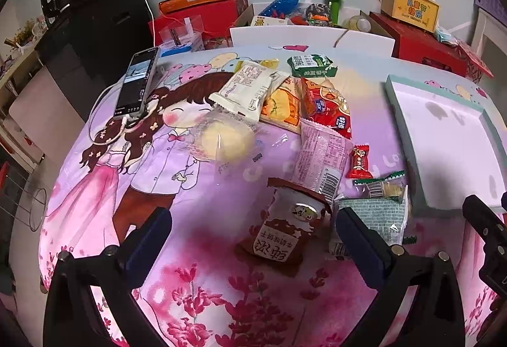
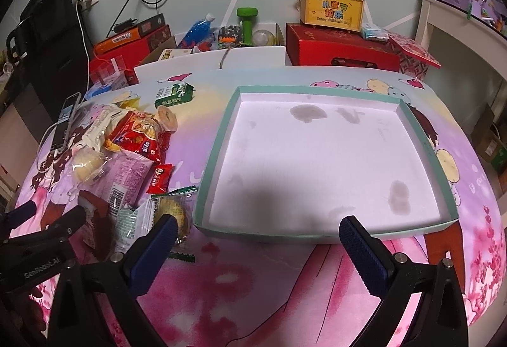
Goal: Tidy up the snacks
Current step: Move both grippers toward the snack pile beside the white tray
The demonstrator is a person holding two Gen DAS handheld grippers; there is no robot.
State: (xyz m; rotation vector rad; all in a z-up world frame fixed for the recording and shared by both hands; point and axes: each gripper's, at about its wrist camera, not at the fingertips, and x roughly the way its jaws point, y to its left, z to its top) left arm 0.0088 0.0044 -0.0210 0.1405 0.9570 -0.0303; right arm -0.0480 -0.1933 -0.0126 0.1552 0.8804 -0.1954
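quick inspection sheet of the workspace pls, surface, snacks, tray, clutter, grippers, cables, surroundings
surface: table under a pink cartoon cloth, no spills seen
job's things: snack pile loose on the cloth to the left of the tray; brown packet nearest the left gripper
tray: teal-rimmed box holds no snacks, dark stains on its floor
clutter: phone lying on the cloth
grippers: left gripper open over the brown packet, right gripper open at the tray's near edge, both holding nothing
cables: white cable plugged into the phone
surroundings: red boxes, yellow gift box, green dumbbell behind the table
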